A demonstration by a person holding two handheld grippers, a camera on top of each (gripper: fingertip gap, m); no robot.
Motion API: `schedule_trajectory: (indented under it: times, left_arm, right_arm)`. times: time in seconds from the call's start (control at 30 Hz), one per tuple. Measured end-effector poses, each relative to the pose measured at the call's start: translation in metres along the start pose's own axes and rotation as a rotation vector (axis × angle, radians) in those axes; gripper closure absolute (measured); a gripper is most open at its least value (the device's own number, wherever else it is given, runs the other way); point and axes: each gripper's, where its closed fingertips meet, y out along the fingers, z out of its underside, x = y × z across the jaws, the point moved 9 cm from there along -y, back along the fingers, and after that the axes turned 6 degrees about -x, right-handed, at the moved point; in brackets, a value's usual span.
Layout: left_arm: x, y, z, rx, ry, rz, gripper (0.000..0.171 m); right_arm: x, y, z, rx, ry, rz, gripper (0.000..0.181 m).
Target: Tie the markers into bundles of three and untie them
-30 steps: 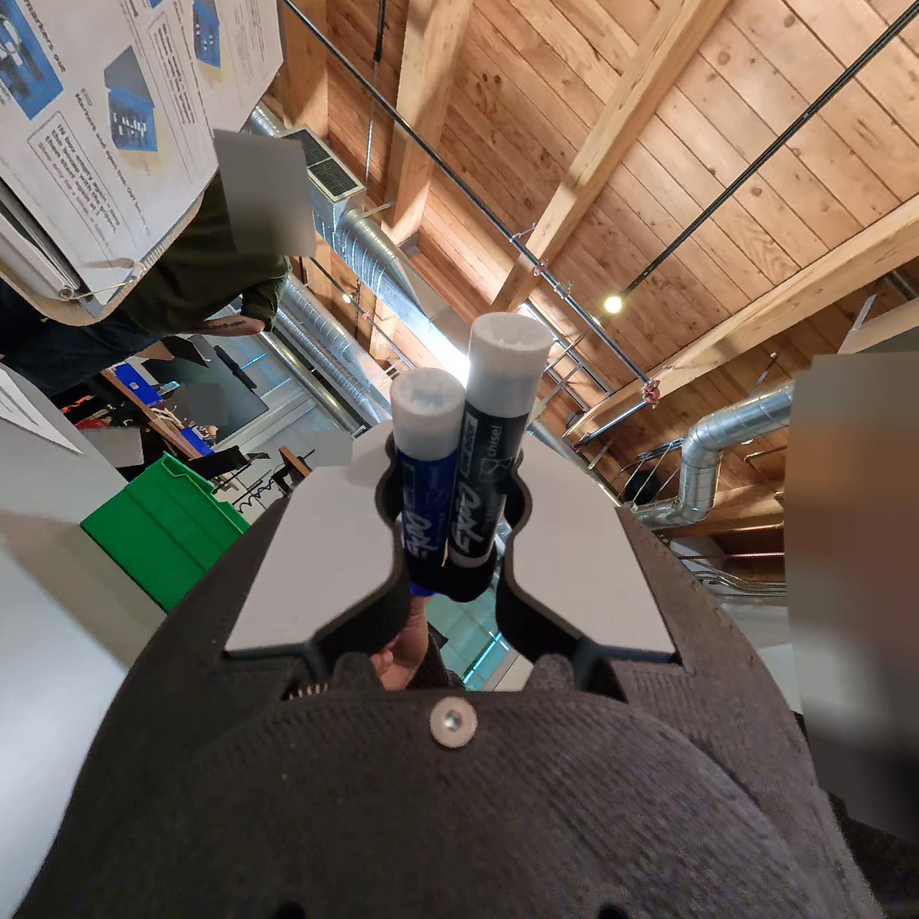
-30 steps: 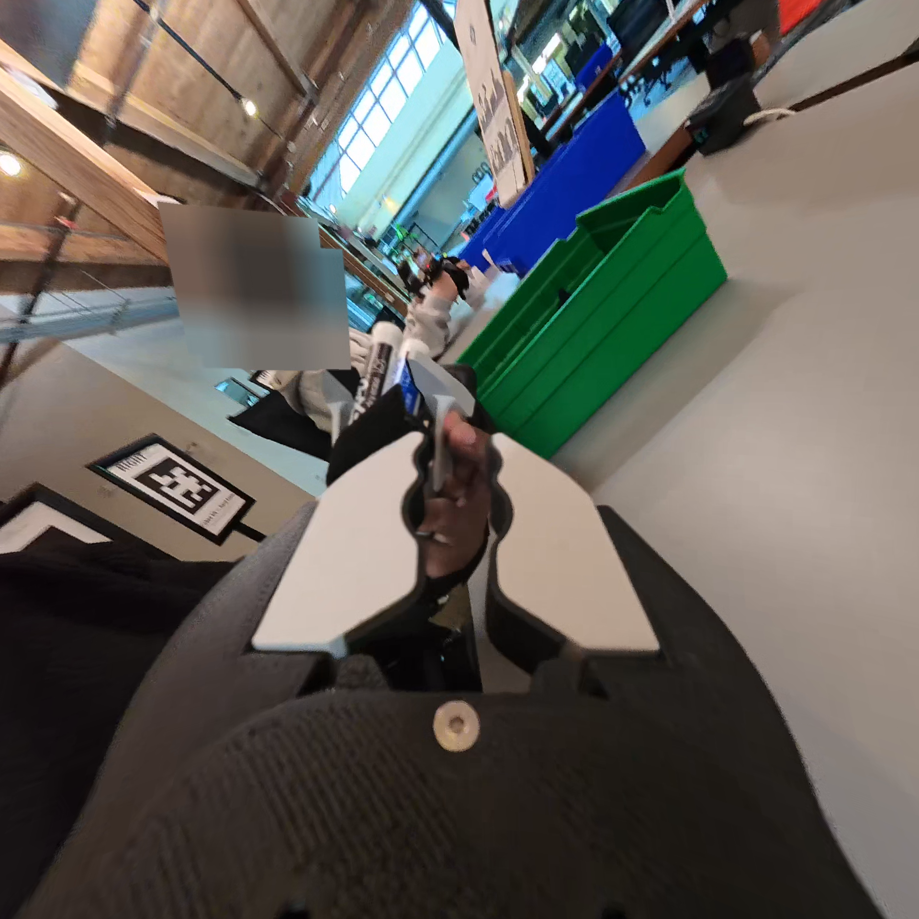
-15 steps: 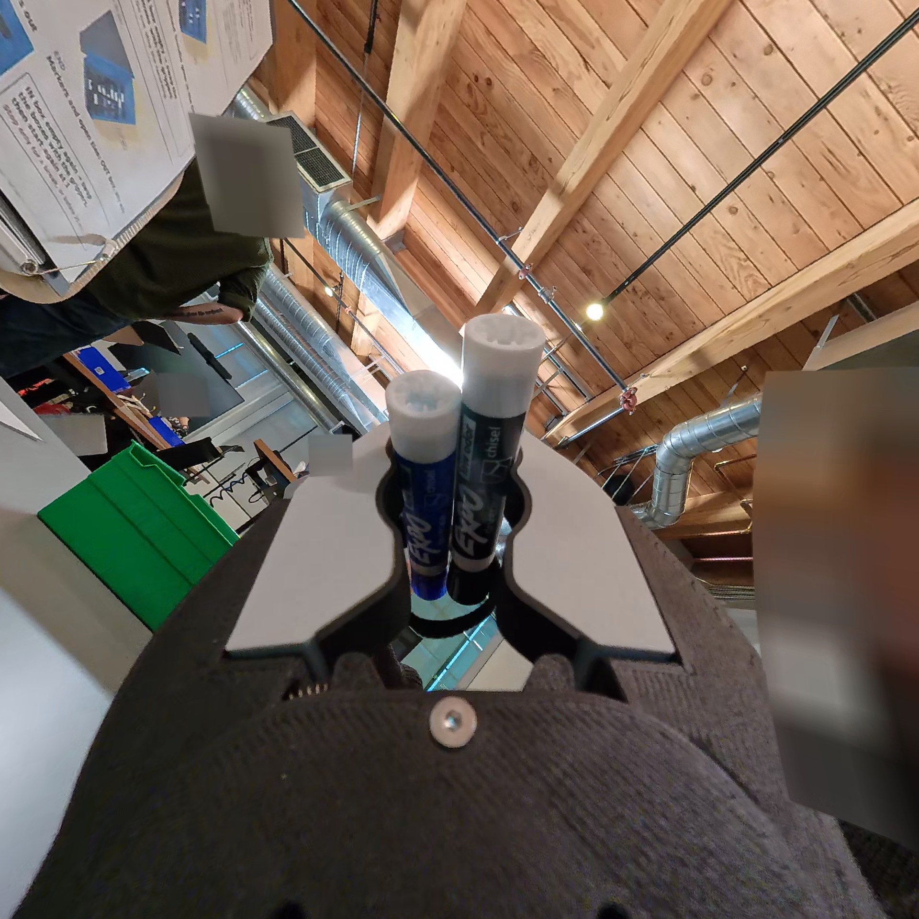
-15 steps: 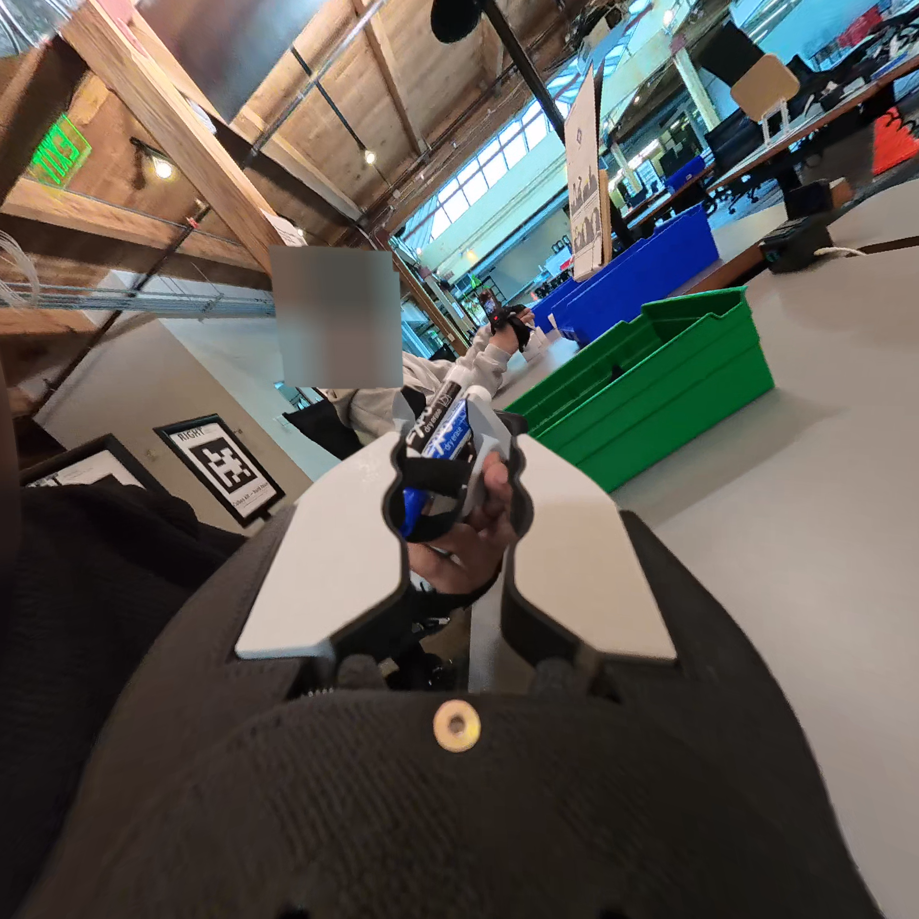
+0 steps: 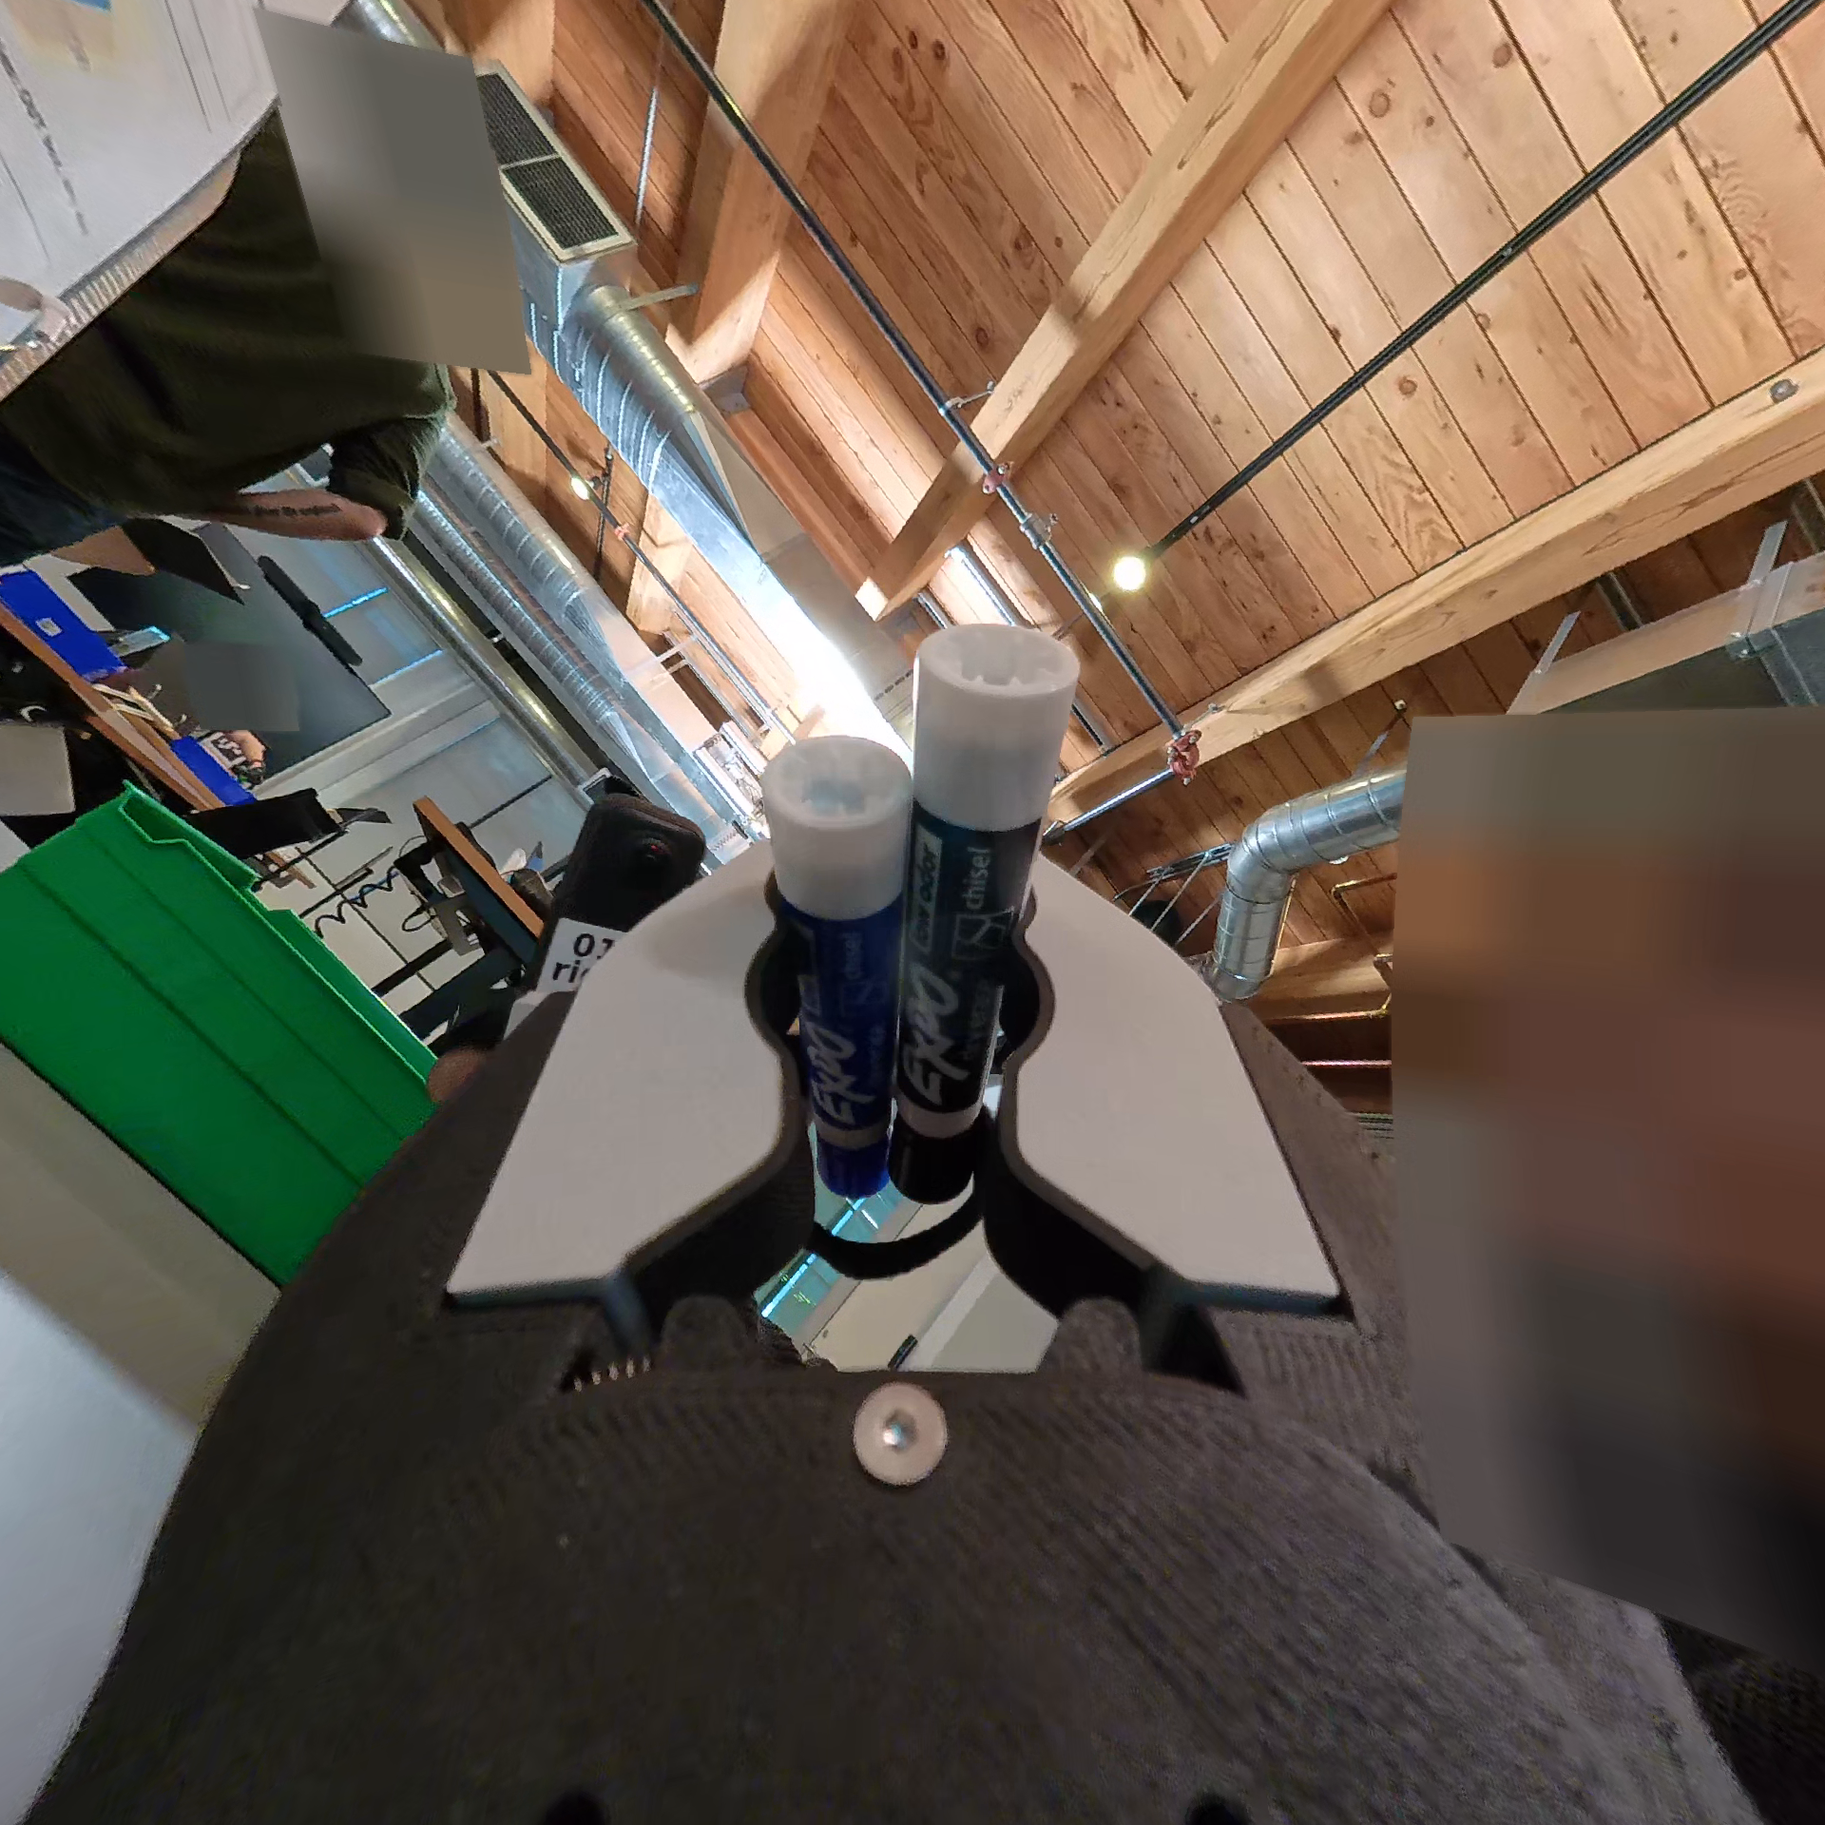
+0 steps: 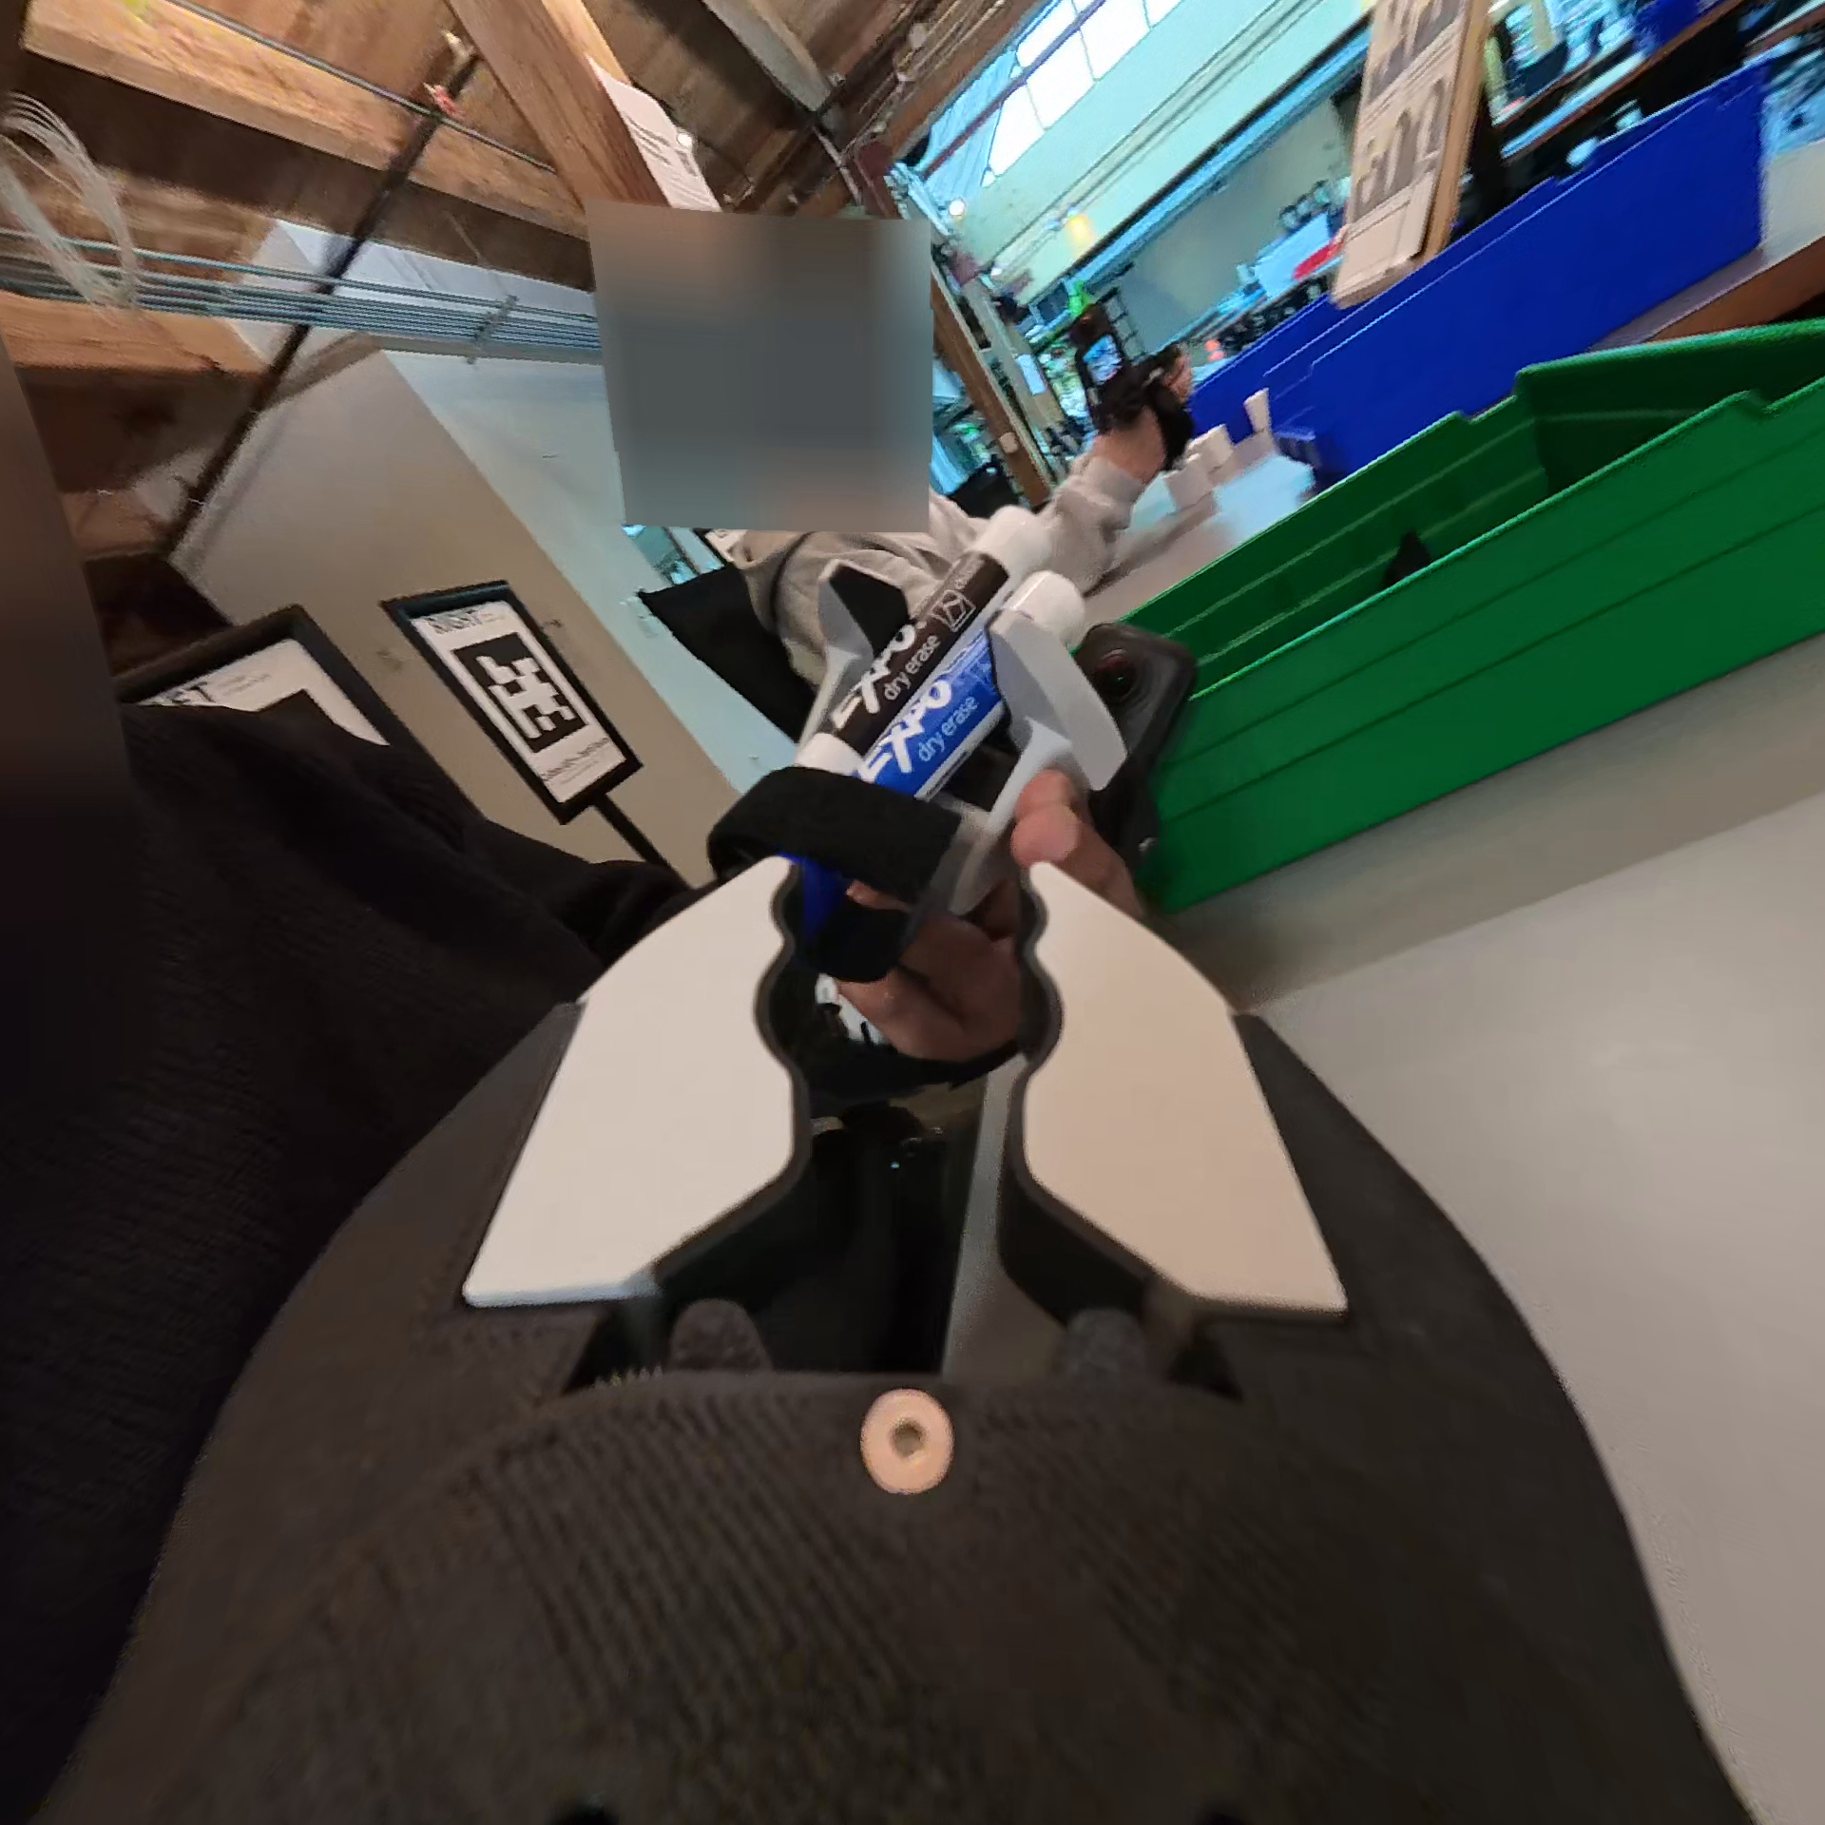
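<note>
Right gripper jaws apart, gripping nothing. Just beyond them a hand holds the left gripper, clamped on a black marker and blue marker. Green bins on grey table.

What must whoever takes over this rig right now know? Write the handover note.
Left gripper: shut on a blue marker and a black marker, side by side, white ends pointing up at the wooden ceiling.
Right gripper: open, holding nothing, aimed at the hand that carries the left gripper.
Around: green bin on the grey table, beyond both grippers.
Both markers are off the table, in one grip.
</note>
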Motion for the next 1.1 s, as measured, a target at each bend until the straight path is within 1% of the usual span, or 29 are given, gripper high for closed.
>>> schedule_trajectory:
  times: [0.1,0.17,0.23,0.3,0.4,0.53,0.6,0.7,0.87,0.93,1.03,1.1]
  left_arm:
    - [0.001,0.000,0.001,0.007,-0.009,0.001,0.133]
    - [0.001,0.000,0.002,0.007,-0.010,-0.002,0.133]
    - [0.002,0.000,0.002,0.003,-0.008,-0.007,0.132]
    - [0.002,0.000,0.001,0.002,-0.012,-0.003,0.133]
    - [0.001,0.000,0.001,0.005,-0.011,-0.002,0.132]
    - [0.001,0.001,0.002,0.004,-0.007,-0.003,0.132]
    - [0.001,0.001,0.003,0.006,0.000,-0.002,0.132]
    - [0.000,0.001,0.004,0.011,0.010,0.002,0.132]
    - [0.003,-0.002,0.000,-0.024,0.020,-0.019,0.131]
    - [0.002,-0.002,-0.002,-0.029,0.028,-0.026,0.132]
    - [0.000,-0.002,-0.004,-0.032,0.031,-0.017,0.132]
    - [-0.002,-0.002,-0.006,-0.038,0.037,-0.017,0.132]
  right_arm:
    - [0.001,0.002,0.002,-0.007,0.052,-0.060,0.141]
    - [0.001,0.004,0.004,0.006,0.067,-0.083,0.145]
    - [0.004,0.004,0.004,0.013,0.063,-0.113,0.161]
    - [0.006,0.003,0.001,-0.006,0.031,-0.105,0.170]
    - [0.008,-0.001,-0.005,-0.038,0.000,-0.099,0.178]
    - [0.008,-0.006,-0.010,-0.056,-0.077,-0.036,0.179]
    - [0.007,-0.004,-0.010,-0.046,-0.111,0.020,0.179]
    - [0.004,0.000,-0.008,-0.032,-0.131,0.088,0.179]
    - [0.001,0.004,-0.007,-0.024,-0.173,0.198,0.179]
    - [-0.001,0.003,-0.007,-0.033,-0.126,0.184,0.178]
    - [-0.006,-0.002,-0.007,-0.092,-0.034,0.140,0.172]
    - [-0.008,-0.009,-0.009,-0.153,0.021,0.098,0.155]
